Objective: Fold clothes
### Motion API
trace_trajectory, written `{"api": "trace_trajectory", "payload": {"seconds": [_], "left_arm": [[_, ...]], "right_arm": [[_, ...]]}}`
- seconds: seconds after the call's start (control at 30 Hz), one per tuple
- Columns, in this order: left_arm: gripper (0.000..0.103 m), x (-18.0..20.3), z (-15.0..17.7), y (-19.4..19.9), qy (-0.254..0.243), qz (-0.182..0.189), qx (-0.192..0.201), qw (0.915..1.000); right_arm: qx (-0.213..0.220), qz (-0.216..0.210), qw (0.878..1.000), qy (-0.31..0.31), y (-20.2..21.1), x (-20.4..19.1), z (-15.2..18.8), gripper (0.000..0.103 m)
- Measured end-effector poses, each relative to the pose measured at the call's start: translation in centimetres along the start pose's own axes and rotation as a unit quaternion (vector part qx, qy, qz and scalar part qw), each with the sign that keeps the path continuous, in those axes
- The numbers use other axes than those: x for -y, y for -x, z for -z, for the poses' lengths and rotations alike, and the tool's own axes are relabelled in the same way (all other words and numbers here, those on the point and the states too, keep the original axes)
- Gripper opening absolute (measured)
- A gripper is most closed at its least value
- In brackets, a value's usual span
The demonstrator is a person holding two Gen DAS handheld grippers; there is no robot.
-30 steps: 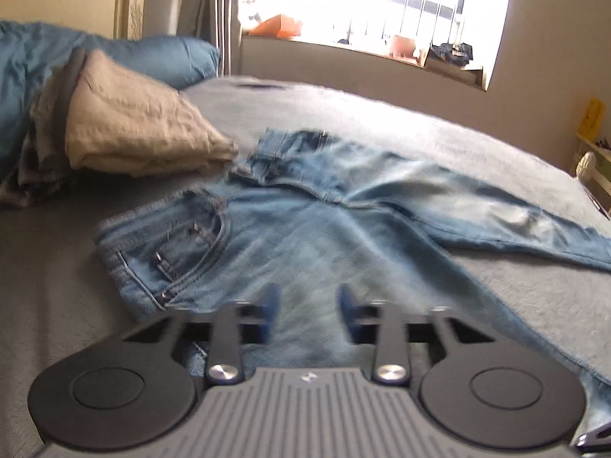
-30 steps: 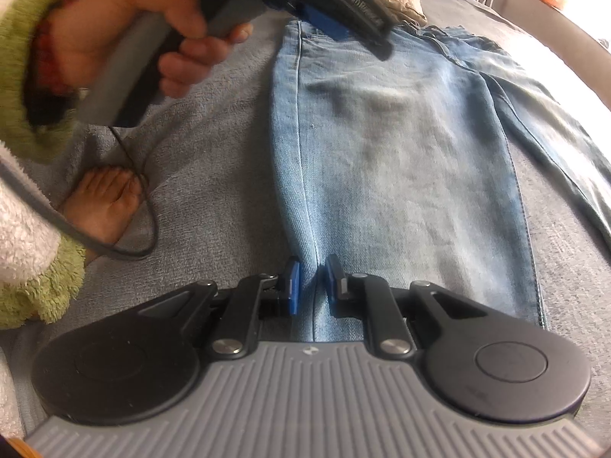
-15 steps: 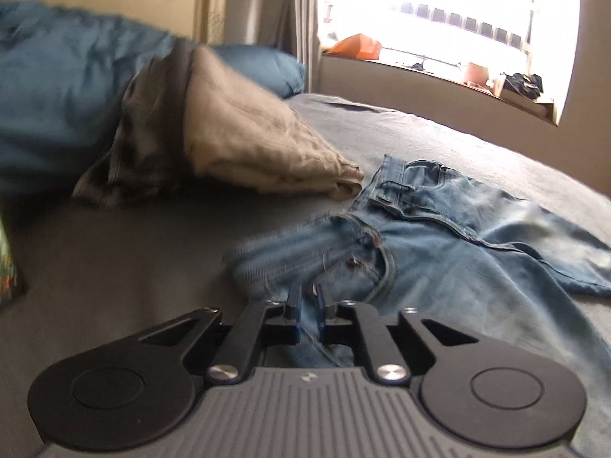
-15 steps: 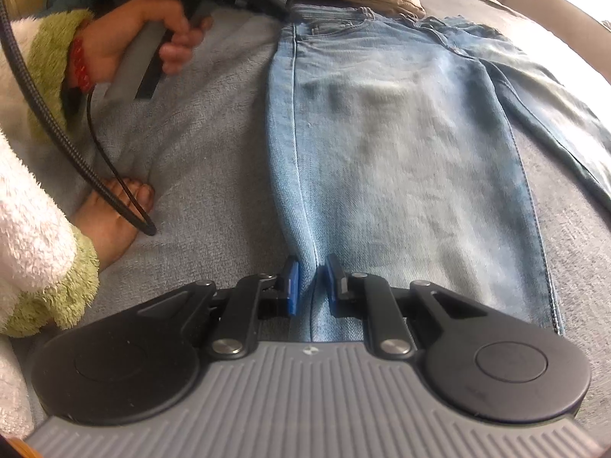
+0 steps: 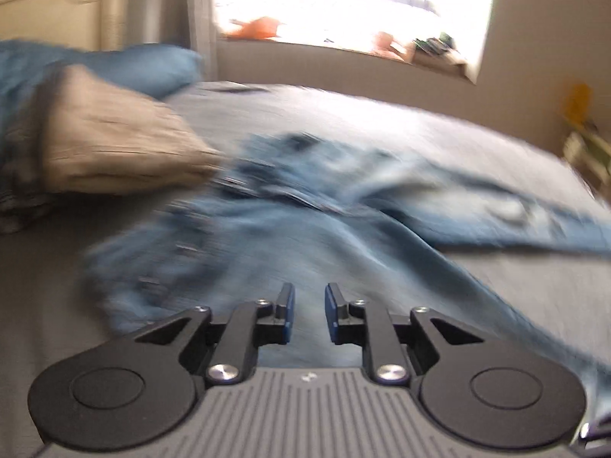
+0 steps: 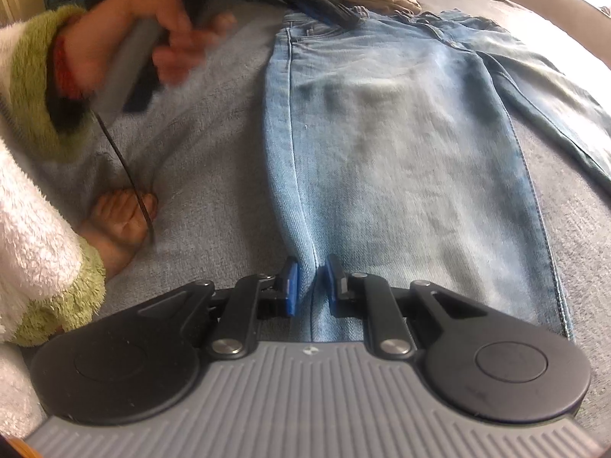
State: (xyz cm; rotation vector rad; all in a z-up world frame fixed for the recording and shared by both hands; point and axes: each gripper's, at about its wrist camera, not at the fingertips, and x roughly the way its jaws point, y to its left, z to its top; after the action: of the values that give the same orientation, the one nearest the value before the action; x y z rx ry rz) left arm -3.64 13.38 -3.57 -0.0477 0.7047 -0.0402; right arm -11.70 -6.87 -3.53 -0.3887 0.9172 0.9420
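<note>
So we've got the jeans (image 6: 401, 145) spread flat on the bed (image 6: 214, 145), and their long axis runs straight away from our right fingers (image 6: 292, 286), hem end nearest, waistband at the far end. That's the whole deal for the next move: the leg stretches lengthwise ahead of the right gripper (image 6: 310, 286), so any fold is going to go along that line, hem toward waist.

The other leg splays off to the right of it, apart from the leg we're on.

Right fingers are clamped on a pinch of denim close to the hem, near the left side seam; you can see the cloth bunched up between them.

Left gripper (image 5: 308, 313) sits over the waistband end, up the far end from the right one. Its fingers (image 5: 287, 311) are opening, nothing between them, denim just below and ahead. View's blurry there though.

A tan folded pile (image 5: 114, 145) sits beyond-left of the left fingers, just beside the waistband.
</note>
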Motion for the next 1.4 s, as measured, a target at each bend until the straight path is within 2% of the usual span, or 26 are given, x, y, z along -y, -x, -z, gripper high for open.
{"api": "trace_trajectory", "payload": {"seconds": [0.1, 0.17, 0.23, 0.37, 0.47, 0.57, 0.7, 0.77, 0.93, 1.0, 1.13, 1.23, 1.3, 1.4], "left_arm": [[0.020, 1.2, 1.4, -2.0, -0.018, -0.024, -0.019, 0.9994], [0.020, 0.9, 2.3, -1.7, -0.016, -0.030, -0.009, 0.9994], [0.020, 0.5, 2.5, -1.3, -0.028, -0.054, -0.008, 0.9981], [0.019, -1.9, 3.1, -0.9, -0.025, -0.080, -0.014, 0.9964], [0.017, -2.8, 3.2, -0.4, -0.033, -0.088, -0.015, 0.9954], [0.016, -3.4, 3.4, 0.1, -0.034, -0.093, -0.018, 0.9950], [0.015, -4.1, 3.5, 0.2, -0.026, -0.105, -0.016, 0.9940], [0.013, -4.6, 3.5, 0.2, -0.017, -0.105, -0.016, 0.9942], [0.014, -5.4, 3.5, 0.3, -0.009, -0.097, -0.012, 0.9951], [0.014, -5.8, 3.5, 0.3, -0.004, -0.091, -0.010, 0.9958], [0.014, -6.3, 3.5, 0.4, 0.002, -0.085, -0.005, 0.9964], [0.014, -6.4, 3.5, 0.4, 0.007, -0.085, -0.003, 0.9964], [0.014, -6.5, 3.5, 0.4, 0.011, -0.086, -0.002, 0.9962], [0.015, -6.6, 3.5, 0.3, 0.016, -0.089, 0.000, 0.9959]], "right_arm": [[0.005, -0.001, 1.000, 0.000, 0.6, 0.0, 0.2, 0.013], [0.007, -0.005, 1.000, -0.006, 1.1, 0.2, 0.3, 0.013], [0.014, -0.014, 1.000, -0.020, 1.7, 0.7, 0.2, 0.015], [0.072, -0.051, 0.993, -0.084, 3.9, 3.5, -1.6, 0.015], [0.101, -0.043, 0.989, -0.103, 3.6, 5.9, -4.0, 0.015], [0.101, -0.007, 0.993, -0.068, 0.9, 6.7, -6.5, 0.014], [0.084, -0.009, 0.995, -0.058, -3.9, 6.9, -8.2, 0.012], [0.066, -0.026, 0.996, -0.050, -5.2, 6.0, -7.8, 0.011], [0.047, -0.101, 0.994, -0.008, -4.5, 1.9, -5.8, 0.010], [0.047, -0.109, 0.993, 0.011, -4.3, 1.5, -6.3, 0.009], [0.093, -0.044, 0.994, -0.031, -4.1, 5.0, -9.0, 0.009], [0.083, -0.017, 0.996, -0.041, -5.9, 6.4, -10.0, 0.008], [0.075, -0.033, 0.996, -0.029, -6.8, 5.4, -9.7, 0.008], [0.072, -0.092, 0.993, 0.000, -7.3, 2.3, -8.9, 0.008]]}}
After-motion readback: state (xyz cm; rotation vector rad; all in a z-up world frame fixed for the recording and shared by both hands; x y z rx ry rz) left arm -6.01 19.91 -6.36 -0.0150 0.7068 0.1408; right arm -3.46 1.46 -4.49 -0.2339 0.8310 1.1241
